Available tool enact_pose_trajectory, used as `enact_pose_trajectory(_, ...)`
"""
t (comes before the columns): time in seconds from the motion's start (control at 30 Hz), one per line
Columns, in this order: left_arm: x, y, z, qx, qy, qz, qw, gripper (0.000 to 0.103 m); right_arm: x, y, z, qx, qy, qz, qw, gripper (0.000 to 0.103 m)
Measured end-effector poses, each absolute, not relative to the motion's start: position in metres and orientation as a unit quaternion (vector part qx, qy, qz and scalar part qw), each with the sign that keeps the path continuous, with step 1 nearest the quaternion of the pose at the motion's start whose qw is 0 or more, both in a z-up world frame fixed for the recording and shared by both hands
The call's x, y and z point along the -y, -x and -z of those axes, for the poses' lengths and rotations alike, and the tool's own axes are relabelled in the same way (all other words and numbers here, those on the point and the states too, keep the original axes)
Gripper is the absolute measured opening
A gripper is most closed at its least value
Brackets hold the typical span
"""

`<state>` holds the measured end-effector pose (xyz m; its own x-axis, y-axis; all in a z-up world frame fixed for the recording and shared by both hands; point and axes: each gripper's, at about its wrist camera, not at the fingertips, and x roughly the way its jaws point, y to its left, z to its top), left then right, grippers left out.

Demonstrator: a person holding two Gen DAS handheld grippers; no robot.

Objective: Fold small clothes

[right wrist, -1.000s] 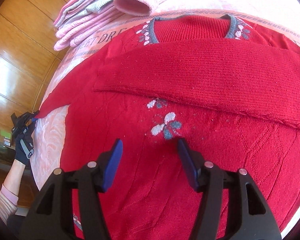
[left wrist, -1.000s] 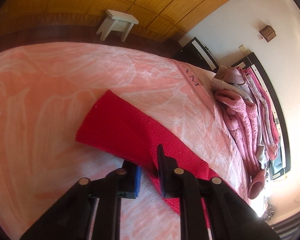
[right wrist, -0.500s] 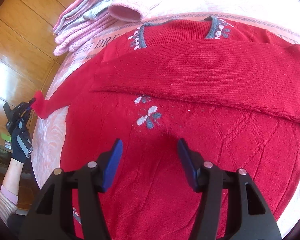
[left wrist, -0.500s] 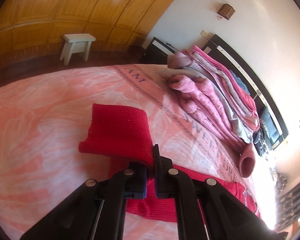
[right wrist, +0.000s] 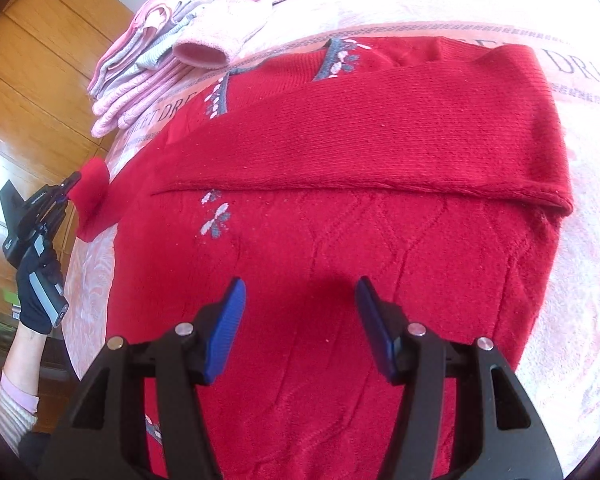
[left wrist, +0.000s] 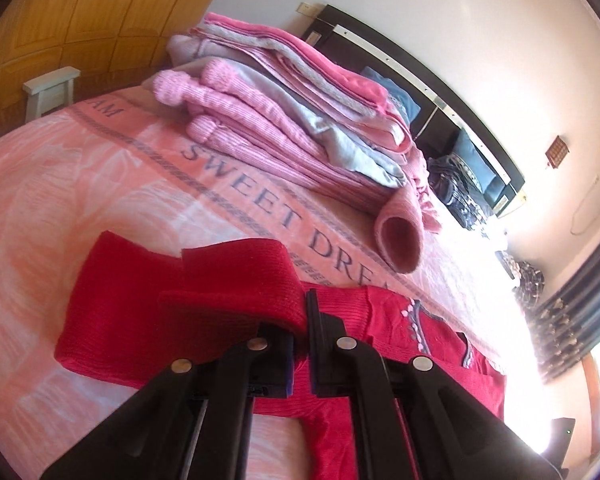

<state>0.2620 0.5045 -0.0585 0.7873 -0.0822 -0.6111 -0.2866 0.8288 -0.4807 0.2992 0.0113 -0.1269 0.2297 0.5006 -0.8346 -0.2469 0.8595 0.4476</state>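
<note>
The red knitted sweater (right wrist: 340,248) lay flat on the pink bedspread, grey-and-white flowers at its neckline and chest. One sleeve (right wrist: 380,136) was folded across the chest; the other sleeve's cuff (left wrist: 240,280) was lifted and doubled over.

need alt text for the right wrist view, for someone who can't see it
A red sweater lies flat on a pink bedspread, one sleeve folded across its chest, with the open right hand-held gripper hovering above its lower half. At far left, the left hand-held gripper pinches the other sleeve's cuff; folded pink clothes sit beyond.
</note>
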Motion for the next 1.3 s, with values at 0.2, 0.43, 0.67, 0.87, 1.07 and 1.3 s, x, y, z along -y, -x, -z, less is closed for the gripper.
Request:
enact_pose_trajectory(0.2, -0.438, -0.286, 0.060, -0.337, 0.270, -0.003, 0.902, 0.005, 0.017, -0.295, 0.133, -0.572, -0.128, -0.241, 0.774, 0.057)
enact_pose_trajectory(0.43, -0.361, -0.308, 0.062, -0.348, 0.234, 0.051, 0.906, 0.005, 0.043, -0.291, 0.133, -0.568, -0.153, -0.244, 0.771, 0.057)
enact_pose_trajectory(0.67, -0.308, -0.324, 0.084, -0.379, 0.212, 0.070, 0.898, 0.005, 0.058, -0.287, 0.133, -0.567, -0.157, -0.243, 0.771, 0.057)
enact_pose_trajectory(0.87, -0.292, -0.330, 0.114, -0.422, 0.202, 0.067, 0.881, 0.005, 0.059, -0.287, 0.133, -0.569, -0.153, -0.244, 0.771, 0.057)
enact_pose_trajectory(1.07, -0.236, -0.316, 0.115, -0.462, 0.103, 0.177, 0.863, 0.035, 0.058, -0.290, 0.131, -0.571, -0.151, -0.238, 0.771, 0.057)
enact_pose_trajectory(1.3, -0.270, -0.292, 0.095, -0.454, 0.127, 0.203, 0.858, 0.035, 0.039, -0.298, 0.116, -0.562, -0.149, -0.242, 0.776, 0.059)
